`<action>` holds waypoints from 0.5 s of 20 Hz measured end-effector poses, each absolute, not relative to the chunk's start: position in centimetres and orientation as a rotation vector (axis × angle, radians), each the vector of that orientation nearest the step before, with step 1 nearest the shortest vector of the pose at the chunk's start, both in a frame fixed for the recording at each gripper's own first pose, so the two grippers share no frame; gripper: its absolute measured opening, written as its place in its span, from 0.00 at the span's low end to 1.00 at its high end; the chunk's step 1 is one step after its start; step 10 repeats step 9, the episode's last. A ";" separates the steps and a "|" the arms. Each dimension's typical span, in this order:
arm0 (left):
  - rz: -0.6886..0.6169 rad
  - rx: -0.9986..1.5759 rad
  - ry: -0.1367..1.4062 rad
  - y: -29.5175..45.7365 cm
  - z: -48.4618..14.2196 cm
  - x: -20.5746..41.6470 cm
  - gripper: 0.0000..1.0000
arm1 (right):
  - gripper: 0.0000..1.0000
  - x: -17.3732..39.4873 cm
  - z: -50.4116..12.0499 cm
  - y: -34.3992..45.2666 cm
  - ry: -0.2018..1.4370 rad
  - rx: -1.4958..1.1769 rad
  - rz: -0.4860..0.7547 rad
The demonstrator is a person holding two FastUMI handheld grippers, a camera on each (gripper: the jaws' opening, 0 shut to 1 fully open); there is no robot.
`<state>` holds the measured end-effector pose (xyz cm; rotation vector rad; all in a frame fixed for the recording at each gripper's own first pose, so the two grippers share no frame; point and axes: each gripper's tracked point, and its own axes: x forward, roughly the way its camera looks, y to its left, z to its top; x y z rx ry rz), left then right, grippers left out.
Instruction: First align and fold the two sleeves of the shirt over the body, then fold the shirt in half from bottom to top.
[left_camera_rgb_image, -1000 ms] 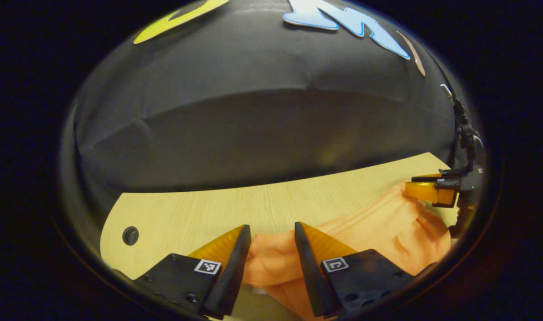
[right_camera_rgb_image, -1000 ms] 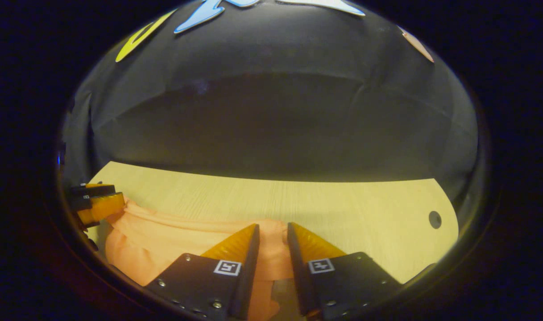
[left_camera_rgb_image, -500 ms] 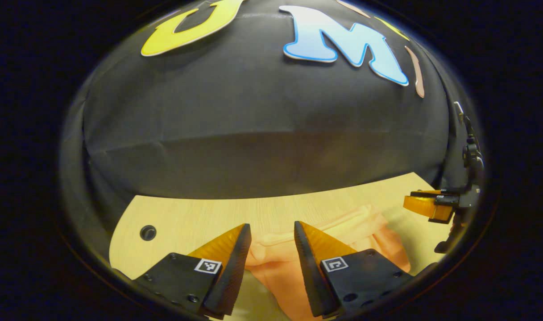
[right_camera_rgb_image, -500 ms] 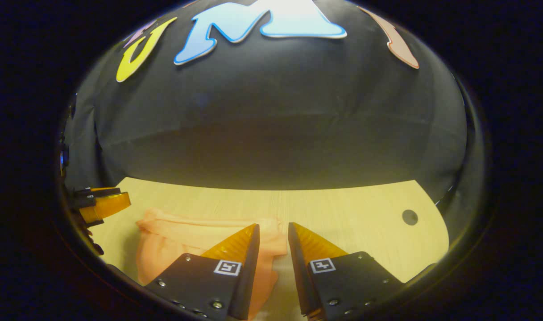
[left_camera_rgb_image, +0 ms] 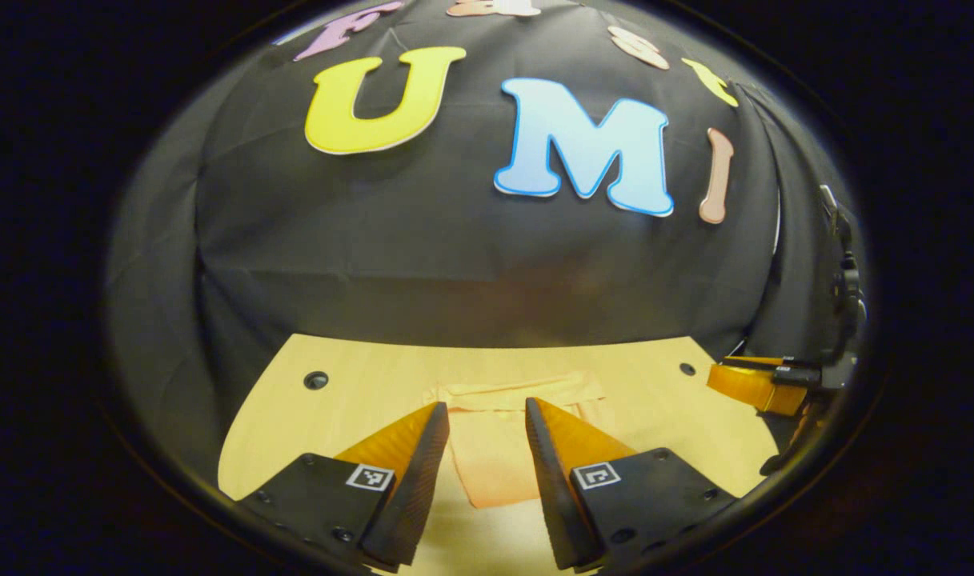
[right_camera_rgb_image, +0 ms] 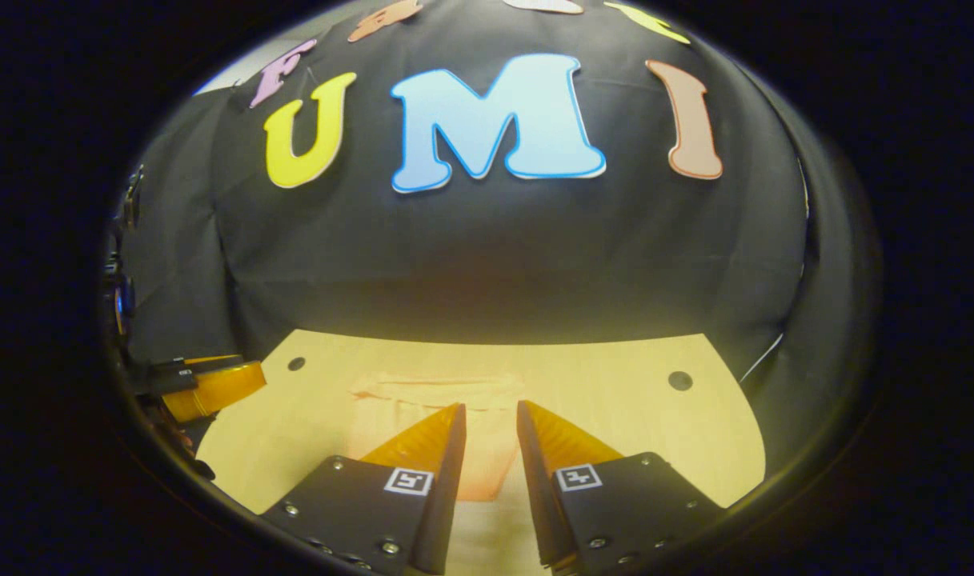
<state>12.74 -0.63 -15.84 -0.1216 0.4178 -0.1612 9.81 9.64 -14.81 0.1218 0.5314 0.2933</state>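
Orange cloth, the folded shirt [left_camera_rgb_image: 493, 448], is seen lying flat on the pale wooden table [left_camera_rgb_image: 350, 392], near the middle and beyond both sets of fingers. The left gripper [left_camera_rgb_image: 487, 416] is held above it with its fingers parted by a gap, and nothing is gripped or touched between them. The right gripper [right_camera_rgb_image: 488, 416] is likewise held over the shirt [right_camera_rgb_image: 422, 400] with its fingers slightly apart and empty. Small round holes [right_camera_rgb_image: 679, 380] are visible in the table top towards its far corners.
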 end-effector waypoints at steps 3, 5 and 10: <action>-0.161 -0.135 0.407 -0.9 -13.8 8.6 0.63 | 0.41 5.8 -12.4 9.8 0.507 0.139 0.302; -0.156 -0.121 0.398 -0.7 -12.9 6.3 0.64 | 0.41 4.2 -11.3 10.4 0.495 0.145 0.308; -0.133 -0.099 0.364 0.1 -11.1 1.7 0.63 | 0.41 1.4 -10.1 10.7 0.472 0.160 0.304</action>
